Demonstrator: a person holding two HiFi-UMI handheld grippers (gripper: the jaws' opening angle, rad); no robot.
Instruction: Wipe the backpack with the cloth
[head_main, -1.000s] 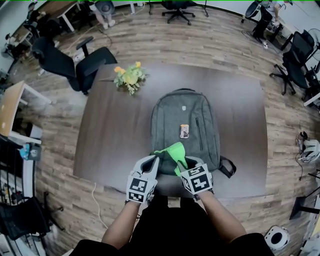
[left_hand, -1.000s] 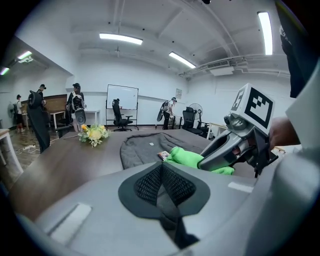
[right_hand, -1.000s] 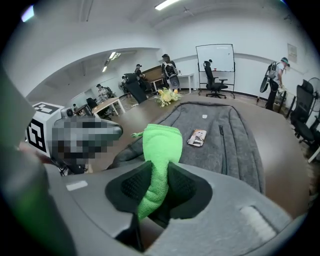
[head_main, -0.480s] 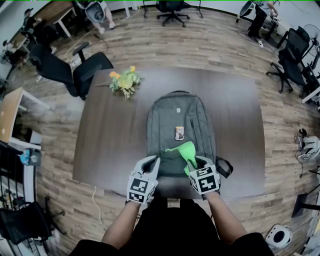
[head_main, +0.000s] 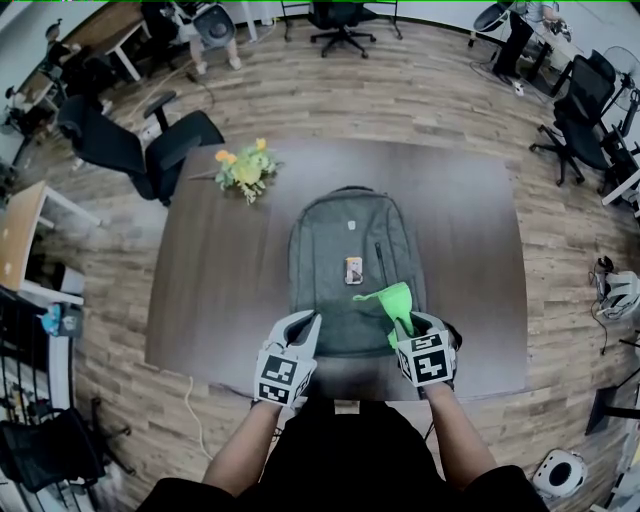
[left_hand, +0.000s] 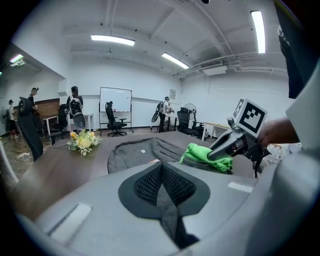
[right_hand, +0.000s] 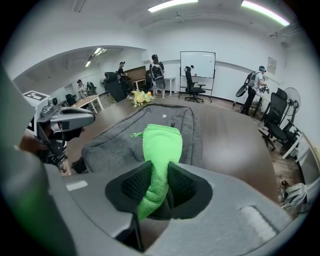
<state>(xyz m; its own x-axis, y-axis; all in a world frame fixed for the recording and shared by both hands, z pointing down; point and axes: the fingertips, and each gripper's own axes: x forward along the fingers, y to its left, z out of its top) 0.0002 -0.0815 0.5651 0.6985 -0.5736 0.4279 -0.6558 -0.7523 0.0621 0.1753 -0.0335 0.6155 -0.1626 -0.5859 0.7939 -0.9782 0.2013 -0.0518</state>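
Note:
A grey backpack (head_main: 350, 255) lies flat on the dark table (head_main: 215, 280), its lower end towards me. My right gripper (head_main: 404, 325) is shut on a bright green cloth (head_main: 392, 300), which rests on the backpack's lower right part. In the right gripper view the cloth (right_hand: 160, 145) runs out from between the jaws onto the backpack (right_hand: 117, 142). My left gripper (head_main: 306, 325) sits at the backpack's lower left edge. Its jaws (left_hand: 161, 167) are closed with a strip of grey backpack fabric pinched between the pads. The right gripper (left_hand: 232, 142) and cloth (left_hand: 202, 152) show at its right.
A bunch of yellow flowers (head_main: 243, 168) lies on the table's far left. Black office chairs (head_main: 135, 130) stand round the table on the wooden floor. People stand far off by desks (right_hand: 156, 75). The table's near edge is right below my grippers.
My right gripper has slid the green cloth to the right across the backpack's lower part. The left gripper has stayed in place.

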